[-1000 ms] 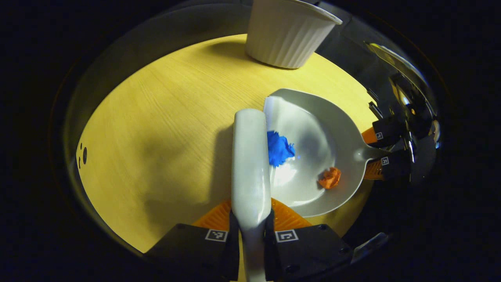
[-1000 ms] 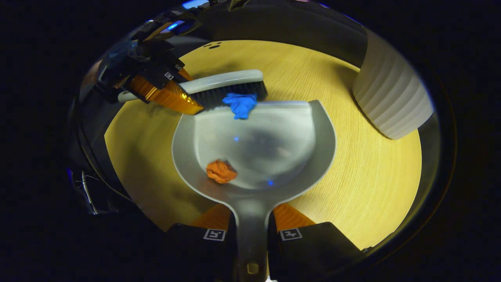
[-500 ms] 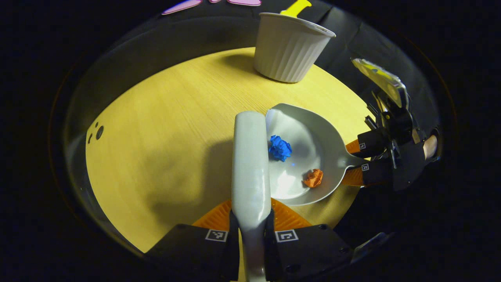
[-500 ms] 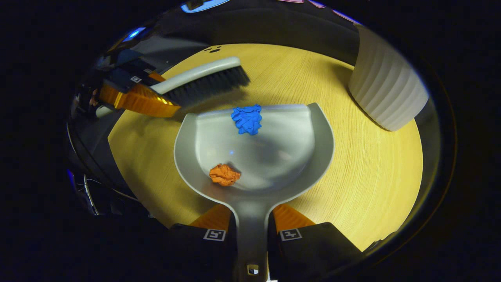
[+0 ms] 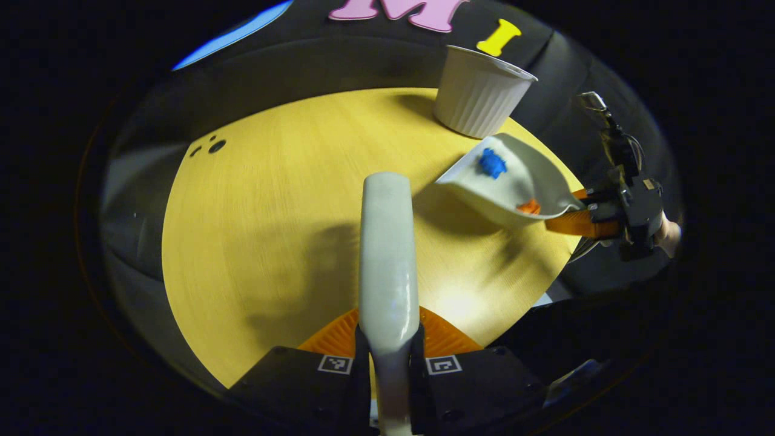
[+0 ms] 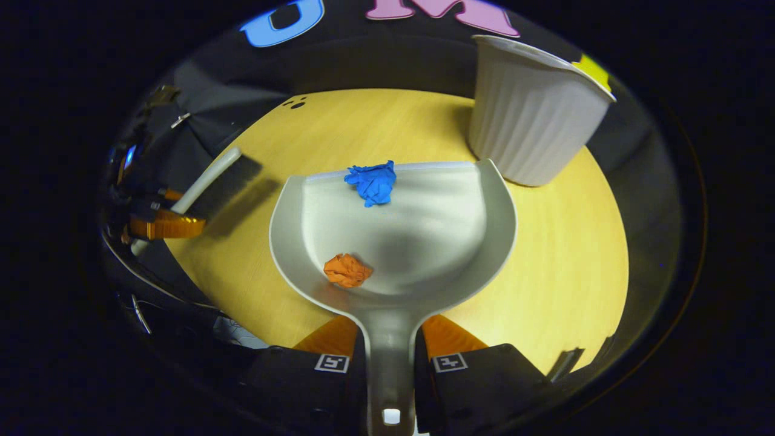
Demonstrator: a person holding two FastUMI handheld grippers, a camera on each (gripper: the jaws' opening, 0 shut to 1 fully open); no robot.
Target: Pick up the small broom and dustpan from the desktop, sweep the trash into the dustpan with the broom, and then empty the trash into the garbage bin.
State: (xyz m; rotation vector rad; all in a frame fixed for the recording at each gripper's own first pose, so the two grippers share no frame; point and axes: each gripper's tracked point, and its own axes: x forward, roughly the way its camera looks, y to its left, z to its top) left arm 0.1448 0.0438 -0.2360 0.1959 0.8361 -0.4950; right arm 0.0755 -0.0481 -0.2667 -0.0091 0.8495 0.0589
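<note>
My left gripper [image 5: 388, 332] is shut on the pale handle of the small broom [image 5: 387, 248], which points out over the round yellow table [image 5: 260, 218]. My right gripper [image 6: 390, 334] is shut on the handle of the grey dustpan [image 6: 442, 236]. The pan hangs above the table, tilted, its front lip close to the white ribbed garbage bin [image 6: 533, 115]. A blue paper wad [image 6: 370, 181] lies at the pan's lip and an orange wad [image 6: 346, 270] near the handle. In the left gripper view the raised dustpan [image 5: 508, 191] casts a shadow below itself, beside the bin [image 5: 481, 94].
In the right gripper view the broom [image 6: 215, 178] and left gripper [image 6: 158, 225] sit far left over the table edge. A hand [image 5: 668, 233] holds the right gripper [image 5: 578, 223]. Two small dark holes [image 5: 212, 145] mark the table's far side.
The dustpan has risen off the table and moved toward the bin with both wads inside. The broom has drawn back, away from the pan.
</note>
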